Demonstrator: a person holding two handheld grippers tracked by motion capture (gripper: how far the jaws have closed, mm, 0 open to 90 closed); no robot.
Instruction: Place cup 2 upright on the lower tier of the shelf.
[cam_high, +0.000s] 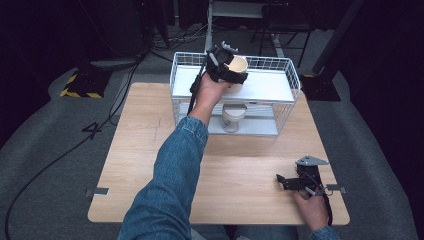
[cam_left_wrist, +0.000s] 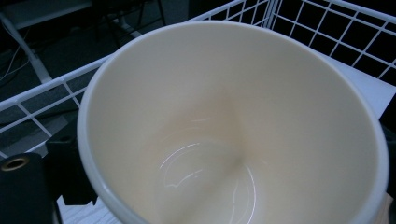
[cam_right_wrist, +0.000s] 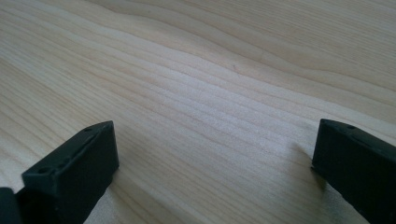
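Note:
A cream cup (cam_high: 239, 67) is tilted above the white top shelf of a wire rack (cam_high: 287, 82), and my left gripper (cam_high: 227, 70) is shut on it. In the left gripper view I look straight into the cup's empty glossy inside (cam_left_wrist: 233, 121); one black jaw shows at the lower left beside its rim. A second cream cup (cam_high: 233, 116) stands on the rack's lower shelf, below the held one. My right gripper (cam_high: 281, 181) rests low on the wooden table (cam_high: 145, 150) near its front right corner. In its own view my right gripper (cam_right_wrist: 215, 163) is open, with bare wood between its jaws.
The rack's wire walls (cam_left_wrist: 322, 23) rise around the top shelf, close behind the held cup. The person's denim sleeve (cam_high: 170, 185) crosses the middle of the table. Cables (cam_high: 60, 155) trail on the grey floor to the left, and stand legs (cam_high: 280, 35) are behind the rack.

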